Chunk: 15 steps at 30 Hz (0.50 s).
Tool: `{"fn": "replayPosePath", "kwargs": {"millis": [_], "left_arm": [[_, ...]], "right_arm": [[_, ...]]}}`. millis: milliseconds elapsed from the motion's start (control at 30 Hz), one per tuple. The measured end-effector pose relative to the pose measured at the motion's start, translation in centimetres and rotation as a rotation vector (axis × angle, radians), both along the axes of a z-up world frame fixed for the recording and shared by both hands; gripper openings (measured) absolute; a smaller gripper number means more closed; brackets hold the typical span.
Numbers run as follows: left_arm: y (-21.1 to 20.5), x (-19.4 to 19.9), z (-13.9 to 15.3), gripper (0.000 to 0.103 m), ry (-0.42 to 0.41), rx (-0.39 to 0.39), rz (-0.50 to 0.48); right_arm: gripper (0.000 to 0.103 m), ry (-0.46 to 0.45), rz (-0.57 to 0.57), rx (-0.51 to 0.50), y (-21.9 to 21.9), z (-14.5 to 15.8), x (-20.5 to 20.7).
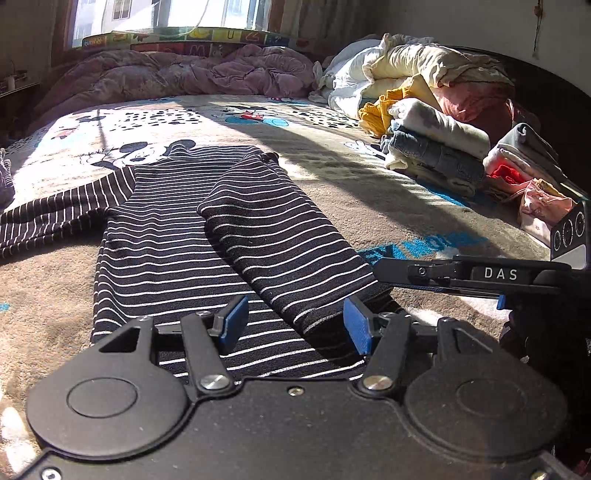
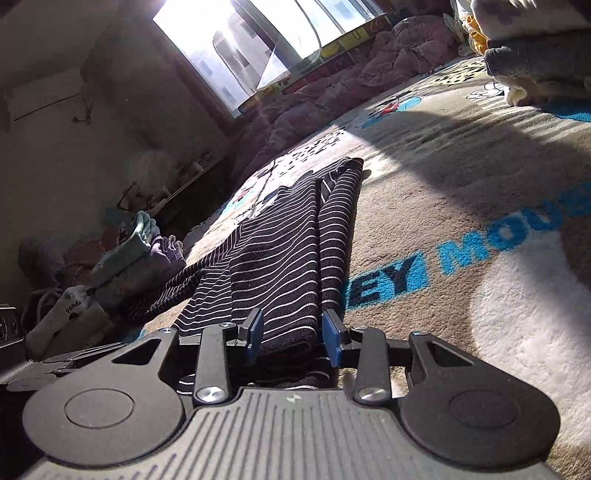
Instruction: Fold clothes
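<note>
Striped top (image 1: 177, 236) lies flat on the blanket (image 1: 369, 199), one sleeve (image 1: 280, 240) folded diagonally over the body, the other (image 1: 55, 218) stretched out left. Left gripper (image 1: 293, 323): jaws spread, hovering low over the hem, gripping nothing. Right gripper (image 2: 291, 338): jaws spread either side of the folded sleeve's cuff; contact cannot be confirmed. Folded stack (image 1: 436, 155) sits well apart at right.

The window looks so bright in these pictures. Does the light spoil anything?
Left wrist view: the window washes out, sun stripes the blanket, yet the striped shirt stays crisp. Right wrist view: the window blows out white, a broad shadow crosses the blanket, and the far left corner is dim and soft.
</note>
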<state>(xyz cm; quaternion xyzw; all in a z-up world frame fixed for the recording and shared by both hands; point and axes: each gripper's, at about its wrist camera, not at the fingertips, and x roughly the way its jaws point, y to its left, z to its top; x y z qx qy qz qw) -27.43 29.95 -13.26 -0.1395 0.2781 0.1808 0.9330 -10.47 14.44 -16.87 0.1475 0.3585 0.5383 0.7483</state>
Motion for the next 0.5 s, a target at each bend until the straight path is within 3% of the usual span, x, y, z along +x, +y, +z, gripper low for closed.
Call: {"fn": "replayPosePath", "kwargs": {"millis": [133, 167, 200, 267, 500], "left_arm": [[0.5, -0.5, -1.1, 0.056, 0.004, -0.035, 0.029], [0.5, -0.5, -1.3, 0.056, 0.011, -0.035, 0.029], [0.6, -0.4, -1.5, 0.056, 0.016, -0.035, 0.029], [0.5, -0.3, -1.8, 0.056, 0.020, -0.030, 0.030], [0.7, -0.4, -2.1, 0.057, 0.014, -0.032, 0.028]], "right_arm": [[0.037, 0.032, 0.009, -0.010, 0.7, -0.4, 0.1], [0.033, 0.040, 0.008, -0.014, 0.9, -0.5, 0.1], [0.021, 0.048, 0.007, -0.017, 1.0, -0.7, 0.1], [0.009, 0.061, 0.007, -0.016, 1.0, -0.8, 0.0], [0.009, 0.142, -0.024, 0.071, -0.7, 0.2, -0.6]]}}
